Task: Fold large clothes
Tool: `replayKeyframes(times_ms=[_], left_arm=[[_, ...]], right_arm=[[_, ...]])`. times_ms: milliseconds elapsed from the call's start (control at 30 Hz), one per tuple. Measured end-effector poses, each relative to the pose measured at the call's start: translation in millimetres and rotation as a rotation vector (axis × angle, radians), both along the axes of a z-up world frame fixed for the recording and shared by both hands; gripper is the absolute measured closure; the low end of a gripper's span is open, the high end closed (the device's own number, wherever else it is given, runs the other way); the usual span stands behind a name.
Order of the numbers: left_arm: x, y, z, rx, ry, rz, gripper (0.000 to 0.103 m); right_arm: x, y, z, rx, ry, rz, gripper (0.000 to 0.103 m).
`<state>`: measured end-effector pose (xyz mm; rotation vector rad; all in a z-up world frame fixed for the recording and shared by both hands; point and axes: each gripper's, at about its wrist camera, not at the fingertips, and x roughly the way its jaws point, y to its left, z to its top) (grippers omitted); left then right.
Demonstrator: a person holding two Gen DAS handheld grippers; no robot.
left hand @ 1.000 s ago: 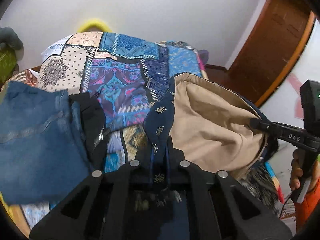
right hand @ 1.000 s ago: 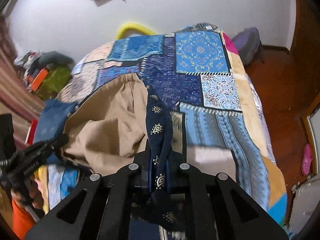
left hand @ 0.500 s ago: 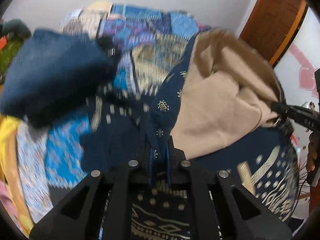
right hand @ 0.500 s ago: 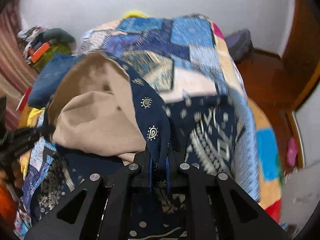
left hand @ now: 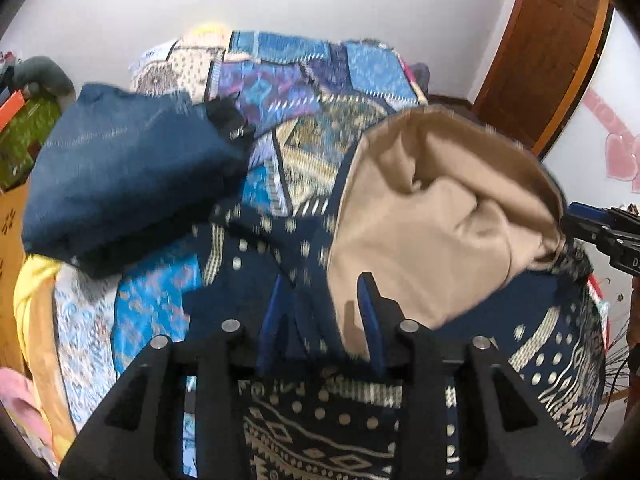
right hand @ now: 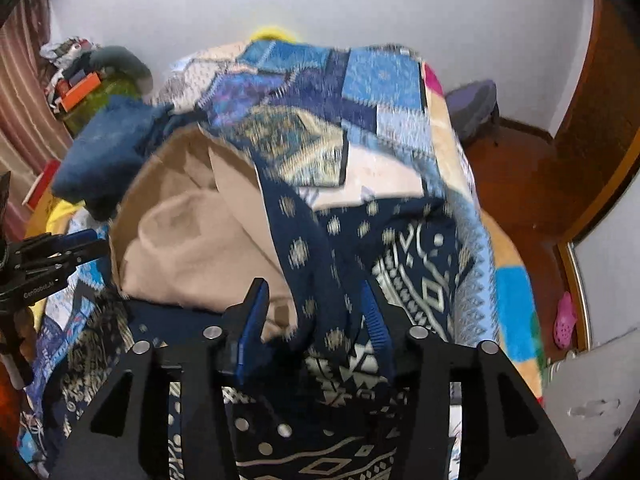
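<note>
2 views, 1 change. Left wrist view: the left claw (left hand: 324, 312), which pinched the navy patterned garment (left hand: 320, 416) a second ago, has just spread its jaws; the hem lies loose between them, lower centre, on the bed (left hand: 304, 80). Right wrist view: the right claw (right hand: 316, 312) has likewise spread, the navy edge slack between its jaws, so this fold looks laid down.

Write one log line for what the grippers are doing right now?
left gripper: open, jaws just opened | right gripper: open, jaws just opened | navy patterned garment: released, folded on bed
</note>
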<state>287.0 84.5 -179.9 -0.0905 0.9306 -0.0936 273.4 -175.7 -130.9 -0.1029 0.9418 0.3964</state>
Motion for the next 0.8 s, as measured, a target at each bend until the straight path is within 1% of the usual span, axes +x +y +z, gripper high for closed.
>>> replayKeyframes(times_ms=[133, 233, 333, 500, 600, 633, 667, 700, 733, 800], left_arm=[[24.3, 0.4, -0.1, -0.011, 0.001, 0.002, 0.065], [42.2, 2.2, -5.4, -0.057, 0.023, 0.000, 0.065], [55.8, -0.6, -10.2, -0.073, 0.034, -0.007, 0.065], [77.6, -5.0, -21.6, -0.085, 0.054, -0.030, 0.065], [87.2, -7.0, -28.5, -0.101, 0.064, -0.038, 0.065], [88.7, -7.5, -29.7, -0.106, 0.061, -0.042, 0.067], [90.0, -9.2, -30.8, -0.103, 0.053, -0.051, 0.072], [90.2, -11.1, -30.8, -0.094, 0.043, -0.057, 0.083], [90.1, -13.8, -30.8, -0.079, 0.038, -0.067, 0.091], [88.4, -16.8, -28.7, -0.068, 0.025, -0.076, 0.095]], right_arm=[[15.4, 7.9, 9.2, 0.041, -0.005, 0.022, 0.056], [28.4, 15.0, 7.6, 0.049, 0.003, 0.029, 0.056], [38.3, 22.0, 1.7, 0.056, 0.020, 0.036, 0.056], [56.3, 31.8, -15.7, 0.070, 0.086, 0.051, 0.056], [62.8, 34.5, -24.7, 0.096, 0.110, 0.048, 0.056], [64.2, 34.4, -25.8, 0.106, 0.108, 0.042, 0.056], [65.3, 34.1, -26.3, 0.116, 0.109, 0.039, 0.056], [66.4, 33.6, -27.0, 0.130, 0.113, 0.035, 0.056], [67.9, 32.6, -27.3, 0.142, 0.116, 0.028, 0.056], [68.9, 29.7, -26.2, 0.168, 0.111, 0.008, 0.063]])
